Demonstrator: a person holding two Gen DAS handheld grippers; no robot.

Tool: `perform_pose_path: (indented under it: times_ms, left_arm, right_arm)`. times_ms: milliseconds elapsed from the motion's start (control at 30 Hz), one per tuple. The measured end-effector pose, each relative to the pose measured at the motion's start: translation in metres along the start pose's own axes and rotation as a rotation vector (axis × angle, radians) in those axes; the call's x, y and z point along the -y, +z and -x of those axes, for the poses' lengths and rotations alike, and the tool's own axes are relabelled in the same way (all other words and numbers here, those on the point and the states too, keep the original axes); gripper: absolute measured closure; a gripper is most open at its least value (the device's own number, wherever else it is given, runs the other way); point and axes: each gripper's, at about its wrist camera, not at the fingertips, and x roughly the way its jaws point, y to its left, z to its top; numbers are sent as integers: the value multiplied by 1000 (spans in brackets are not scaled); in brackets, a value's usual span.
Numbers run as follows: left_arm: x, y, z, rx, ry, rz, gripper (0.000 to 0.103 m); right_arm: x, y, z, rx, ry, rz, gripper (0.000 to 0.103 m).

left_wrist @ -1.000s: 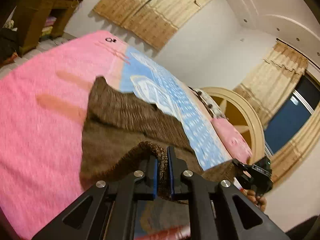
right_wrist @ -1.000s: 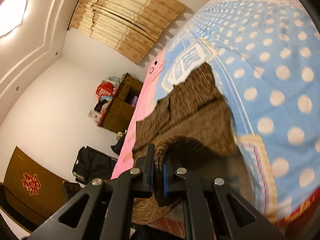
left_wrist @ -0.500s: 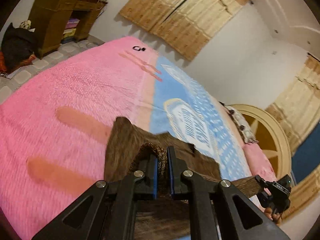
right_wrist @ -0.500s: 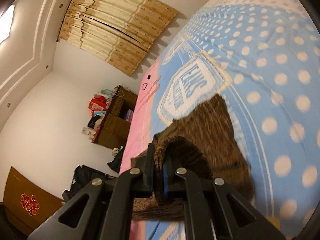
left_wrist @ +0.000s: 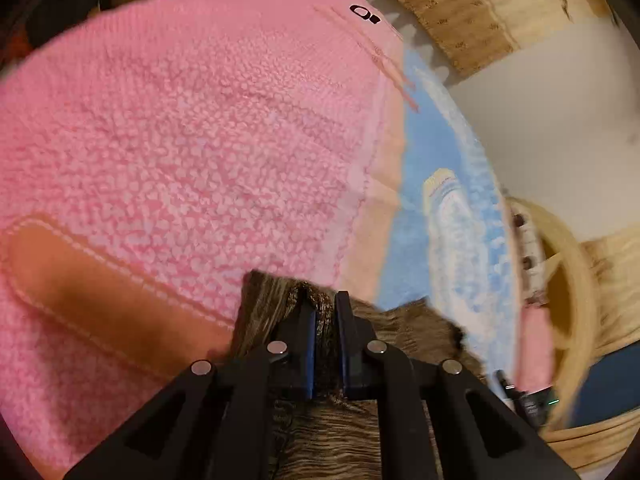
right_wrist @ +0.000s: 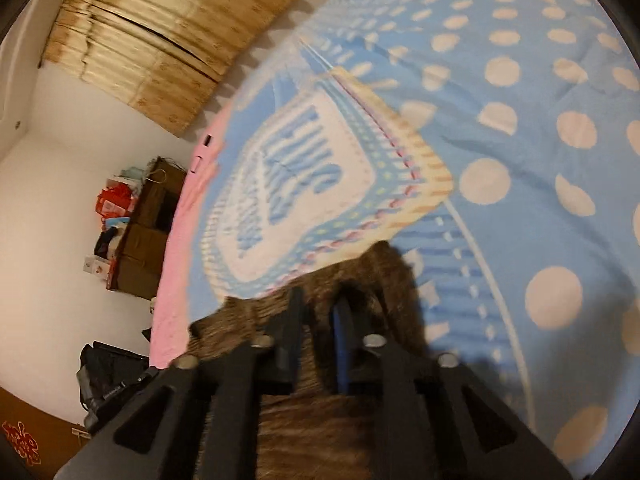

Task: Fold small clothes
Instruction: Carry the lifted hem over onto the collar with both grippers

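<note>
My left claw point(left_wrist: 325, 308) is clenched on a fold of the brown knitted garment point(left_wrist: 404, 324), whose edge stands up between the pads while the rest spreads under and behind the fingers on the pink blanket point(left_wrist: 192, 132). My right claw point(right_wrist: 318, 312) is opening, its pads apart, with the same brown garment point(right_wrist: 384, 276) lying beneath and between them on the blue dotted cover point(right_wrist: 520, 128).

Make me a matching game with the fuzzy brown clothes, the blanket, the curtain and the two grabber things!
Things:
1. left hand-held gripper
2. right hand-held gripper
3. curtain
4. pink blanket

States:
A. hangs on the wall
B. jaws opening over the brown garment
C. clamped shut on the brown garment's edge
D. spread under the garment

Pairs: 1-C, 2-B, 3-A, 4-D
</note>
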Motion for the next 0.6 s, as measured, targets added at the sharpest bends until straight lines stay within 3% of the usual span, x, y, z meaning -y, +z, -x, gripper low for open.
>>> perform_pose_path:
  times_ms: [67,167,233,300,367,533,600]
  left_arm:
    - [-4,7,12,10,-34,26,94]
    - [-6,8,36,75,-20,36,88]
    - [-4,2,54,136,67,12,46]
    - [-3,-12,72,212,105,-1,42]
    - [9,-37,87,284,138,-72,42]
    - [41,-99,80,204,155,-313,42]
    - [51,-118,63,139,203,-417,42]
  right_arm:
    - [1,2,13,59,-18,8,49]
    - [-5,2,41,173,-68,47,43]
    - [-21,-9,60,220,-67,127,43]
    - [-53,-34,61,160,-57,298,51]
    - [-80,-69,54,57,-57,461,72]
    - [-102,-129,25,-100,-32,577,75]
    - [-107,-141,12,-114,-97,625,75]
